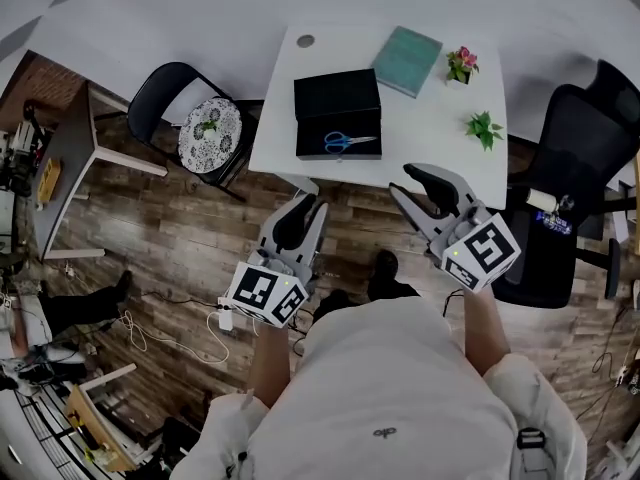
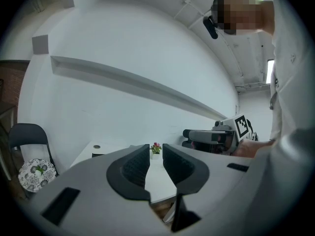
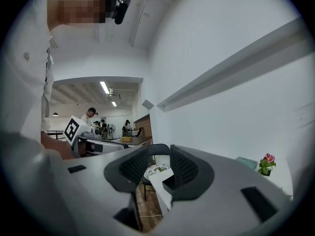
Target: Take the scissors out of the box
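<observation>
Both grippers, left (image 1: 308, 205) and right (image 1: 403, 181), hover short of the white table (image 1: 430, 118), jaws apart and empty. Blue-handled scissors (image 1: 349, 142) lie flat in the open black box (image 1: 337, 96), blades seemingly closed. A pinch on the thin metal could slip, or drag the box along.

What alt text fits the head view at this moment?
Blue-handled scissors lie in an open black box on a white table, with a teal book and a pink-flowered plant farther back. In the foreground the person holds the left gripper and right gripper near the table's front edge, fingers apart and empty.
</observation>
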`<state>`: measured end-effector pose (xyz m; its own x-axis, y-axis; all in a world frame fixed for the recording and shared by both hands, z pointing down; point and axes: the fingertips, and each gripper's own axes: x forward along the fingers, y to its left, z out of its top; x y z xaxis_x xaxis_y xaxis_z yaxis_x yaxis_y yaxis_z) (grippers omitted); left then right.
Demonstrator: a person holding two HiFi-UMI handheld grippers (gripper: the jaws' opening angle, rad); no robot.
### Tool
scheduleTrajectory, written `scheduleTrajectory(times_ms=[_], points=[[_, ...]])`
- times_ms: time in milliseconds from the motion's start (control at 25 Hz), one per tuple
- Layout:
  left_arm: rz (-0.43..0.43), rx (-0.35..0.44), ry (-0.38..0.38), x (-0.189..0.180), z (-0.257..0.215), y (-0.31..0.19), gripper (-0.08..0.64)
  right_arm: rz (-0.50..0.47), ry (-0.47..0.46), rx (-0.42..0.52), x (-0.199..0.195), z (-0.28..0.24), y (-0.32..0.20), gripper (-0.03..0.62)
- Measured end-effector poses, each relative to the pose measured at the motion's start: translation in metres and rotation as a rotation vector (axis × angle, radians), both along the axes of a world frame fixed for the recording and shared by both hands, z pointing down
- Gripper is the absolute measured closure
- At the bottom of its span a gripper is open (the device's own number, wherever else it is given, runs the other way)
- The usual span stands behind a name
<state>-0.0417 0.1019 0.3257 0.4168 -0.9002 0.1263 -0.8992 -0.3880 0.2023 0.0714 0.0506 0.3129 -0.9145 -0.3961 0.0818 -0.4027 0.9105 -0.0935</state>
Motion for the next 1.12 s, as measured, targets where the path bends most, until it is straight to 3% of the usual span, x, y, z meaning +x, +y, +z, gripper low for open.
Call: scheduleTrajectory(times_ms=[480,1000,1120], points=[[-0.006,-0.036,0.010,0.004,0.012,-0.028,0.483,-0.028,0.032,-0.021,-0.002,0.012,-0.024,0.451],[0.161,-0.069,-0.005,-0.017,0.023,-0.104,0.483,0.113,0.069,-0.041,-0.018,0.017,-0.077,0.456],[0.196,-0.090,-0.041,-0.027,0.033,-0.120,0.483,0.147,0.073,-0.052,-0.025,0.020,-0.090,0.456]])
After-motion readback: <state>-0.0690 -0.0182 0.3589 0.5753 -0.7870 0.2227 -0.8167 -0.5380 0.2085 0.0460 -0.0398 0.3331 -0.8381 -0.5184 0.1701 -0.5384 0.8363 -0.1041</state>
